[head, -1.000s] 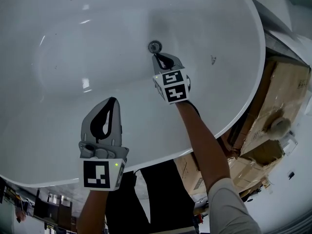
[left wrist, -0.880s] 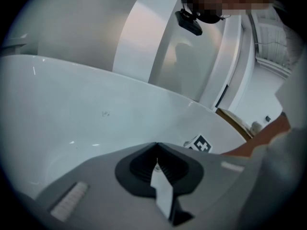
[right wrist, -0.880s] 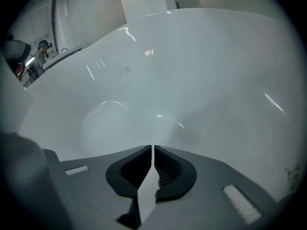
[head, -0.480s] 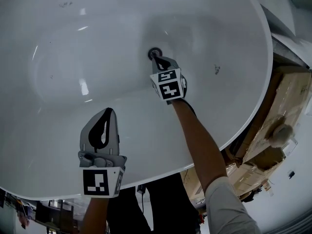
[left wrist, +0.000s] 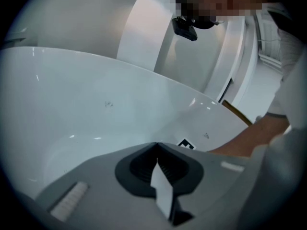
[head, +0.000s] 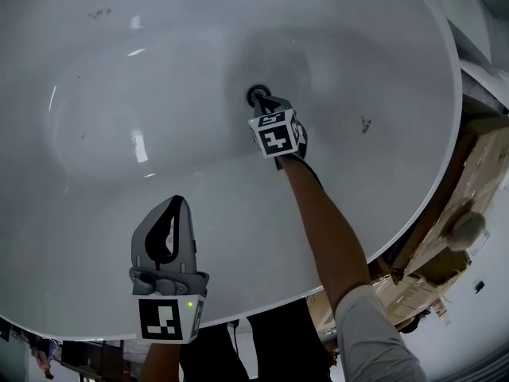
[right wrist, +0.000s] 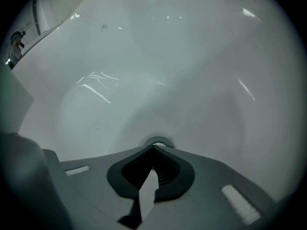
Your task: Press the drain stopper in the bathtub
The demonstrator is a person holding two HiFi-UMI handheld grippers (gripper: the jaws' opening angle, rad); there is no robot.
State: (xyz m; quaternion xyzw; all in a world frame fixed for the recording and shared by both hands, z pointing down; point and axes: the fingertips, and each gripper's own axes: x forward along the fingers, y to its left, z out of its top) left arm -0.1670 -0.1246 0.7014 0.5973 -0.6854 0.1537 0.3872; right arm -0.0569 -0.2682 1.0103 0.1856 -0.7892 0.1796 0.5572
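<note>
The white bathtub (head: 119, 70) fills most of the head view, and the drain stopper (head: 255, 93) sits as a small dark ring with a metal centre at the bottom of the basin, toward the far side.

The right hand-held gripper (head: 262, 100) reaches down into the tub on an outstretched forearm (head: 326, 221), with its marker cube facing up. Its jaws are pressed together with nothing between them, and the joined tips lie at the near edge of the stopper. In the right gripper view, the right hand-held gripper (right wrist: 153, 147) shows its jaws meeting in a point. The drain stopper (right wrist: 159, 141) peeks out just beyond that point, partly covered by it. Whether the tips actually bear down on the stopper cannot be told.

The left hand-held gripper (head: 178, 204) hovers over the near slope of the tub, well apart from the drain. Its jaws are also pressed together and empty, as the left gripper view (left wrist: 156, 145) confirms, looking across the curved bathtub (left wrist: 72, 104) wall.

Cardboard boxes (head: 477, 157) stand outside the tub's rim on the right.
</note>
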